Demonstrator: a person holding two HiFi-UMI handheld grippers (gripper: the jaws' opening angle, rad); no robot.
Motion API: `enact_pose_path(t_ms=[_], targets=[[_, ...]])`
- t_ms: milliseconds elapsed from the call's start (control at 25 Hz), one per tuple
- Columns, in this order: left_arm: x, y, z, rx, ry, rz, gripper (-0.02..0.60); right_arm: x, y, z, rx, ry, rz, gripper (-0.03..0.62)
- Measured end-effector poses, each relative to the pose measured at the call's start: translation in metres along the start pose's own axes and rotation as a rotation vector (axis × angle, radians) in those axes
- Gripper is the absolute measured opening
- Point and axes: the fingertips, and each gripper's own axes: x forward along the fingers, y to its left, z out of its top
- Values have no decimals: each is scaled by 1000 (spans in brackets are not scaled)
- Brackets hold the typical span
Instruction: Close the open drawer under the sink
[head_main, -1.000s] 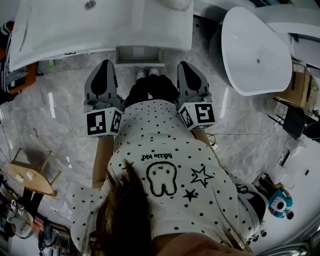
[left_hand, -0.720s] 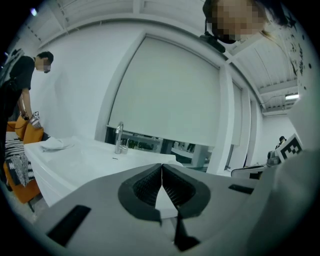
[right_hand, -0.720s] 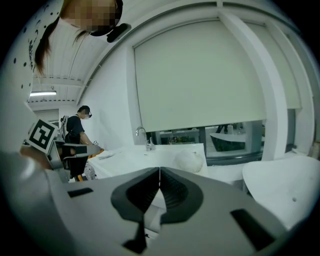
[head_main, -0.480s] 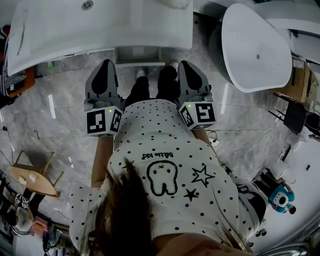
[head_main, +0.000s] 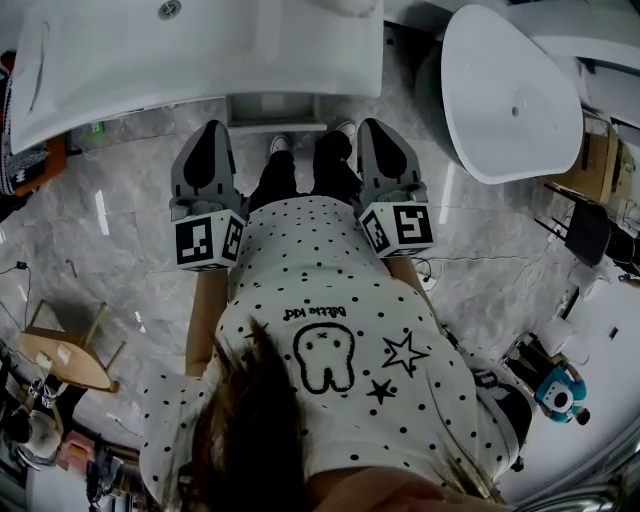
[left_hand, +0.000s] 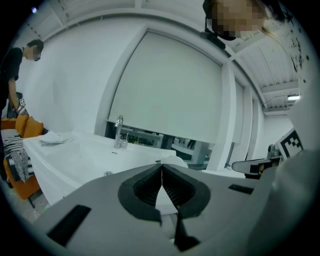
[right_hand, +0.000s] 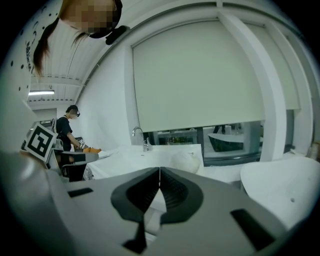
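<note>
We stand on a grey marble floor (head_main: 120, 230) facing the white sink (head_main: 200, 50). Its drawer (head_main: 277, 108) juts out below, just ahead of our left gripper (head_main: 207, 127) and right gripper (head_main: 373, 127), both clenched on nothing.

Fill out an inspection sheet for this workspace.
Surface: grey marble floor; white sink with a tap.
Job's things: drawer juts out from under the sink, not yet closed.
Clutter: wooden stool at lower left.
Grippers: left gripper and right gripper both shut, nothing between the jaws.
Cables: thin cable on the floor at right.
Surroundings: white tub at right; another person beyond the sink.
</note>
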Motion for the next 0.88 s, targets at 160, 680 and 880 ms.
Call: enact_pose_path(t_ms=[160, 680, 880], targets=[[3, 7, -16, 0, 46, 16, 8, 2, 0, 3, -3, 6, 5, 14], [21, 18, -79, -17, 255, 18, 6, 3, 6, -3, -17, 24, 42, 14], [25, 15, -93, 8, 294, -3, 6, 2, 10, -6, -35, 38, 47, 14]])
